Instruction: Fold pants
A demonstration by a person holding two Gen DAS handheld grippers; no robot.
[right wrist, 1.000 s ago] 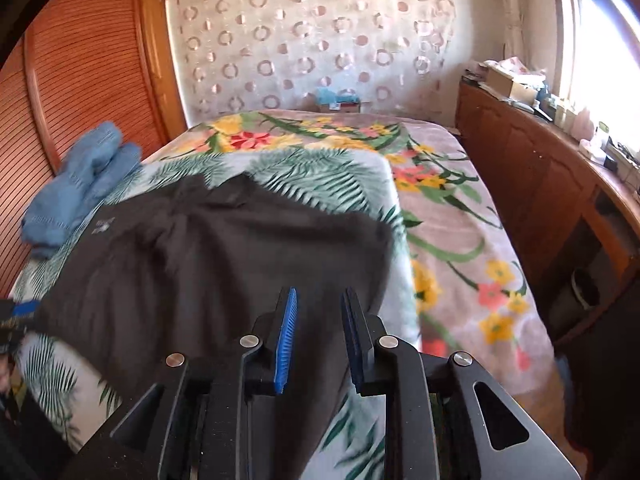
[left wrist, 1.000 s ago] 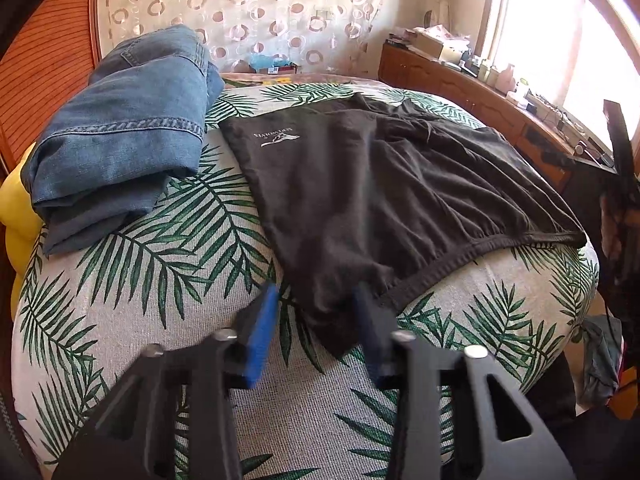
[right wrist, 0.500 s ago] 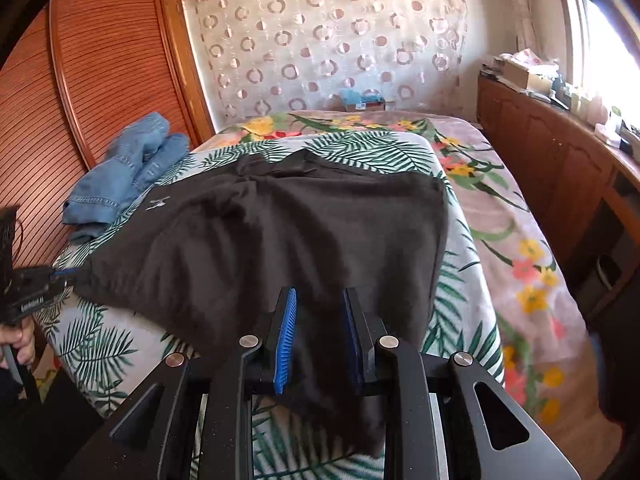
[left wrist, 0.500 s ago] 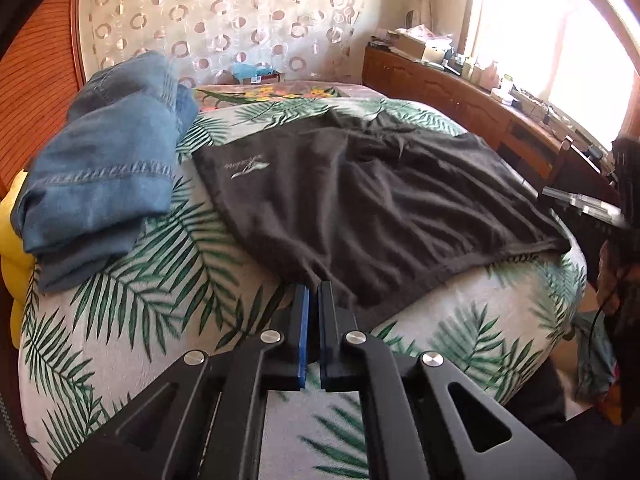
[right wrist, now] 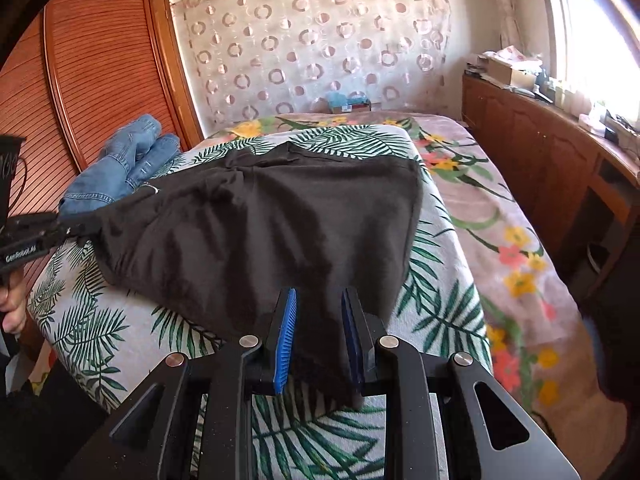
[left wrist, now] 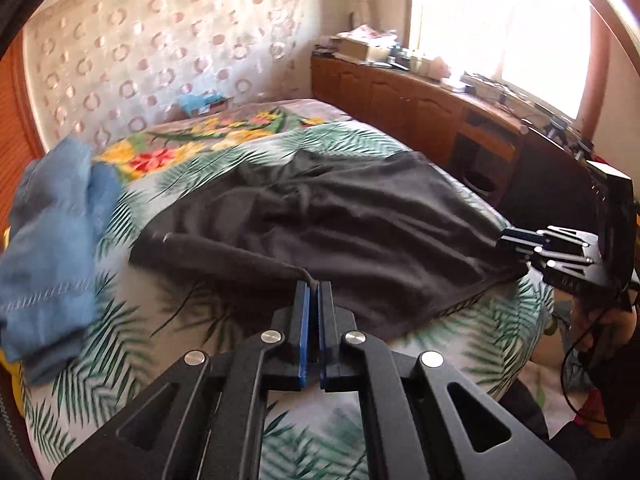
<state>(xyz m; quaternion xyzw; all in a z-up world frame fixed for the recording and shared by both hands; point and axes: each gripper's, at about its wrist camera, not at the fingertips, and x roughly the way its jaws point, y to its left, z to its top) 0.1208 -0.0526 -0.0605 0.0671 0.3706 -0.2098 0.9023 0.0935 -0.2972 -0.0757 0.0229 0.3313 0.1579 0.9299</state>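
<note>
Item 1: black pants (left wrist: 360,224). They are lying spread across the palm-leaf sheet (left wrist: 140,320) on the bed, crumpled toward the far end, with both near corners lifted off the sheet by my claws.

Item 2: my left gripper (left wrist: 313,292). I am pinching it fully together on the near left corner of the pants; the blue pads (left wrist: 303,332) are showing only a sliver of gap, with a thin twist of black cloth running out from the tips. The hem is stretching away from it in a taut roll toward the left. In the right wrist view this gripper (right wrist: 86,227) is showing at the left edge, gripping the cloth, with the person's hand (right wrist: 12,308) below it.

Item 3: my right gripper (right wrist: 318,308). I am holding it narrow, not fully together, with a thick bunch of black fabric filling the space between the pads (right wrist: 285,344) and hanging down behind them. In the left wrist view it (left wrist: 516,242) is meeting the cloth at the right corner.

Item 4: blue jeans (left wrist: 52,248). They are lying folded on the left side of the bed, just beside the pants, apart from both claws.

Item 5: floral blanket (right wrist: 500,232). It is covering the far and right parts of the bed, under the leaf sheet.

Item 6: wooden cabinet (right wrist: 540,148). It is running along the window wall, its top cluttered with small things too blurred to name.
</note>
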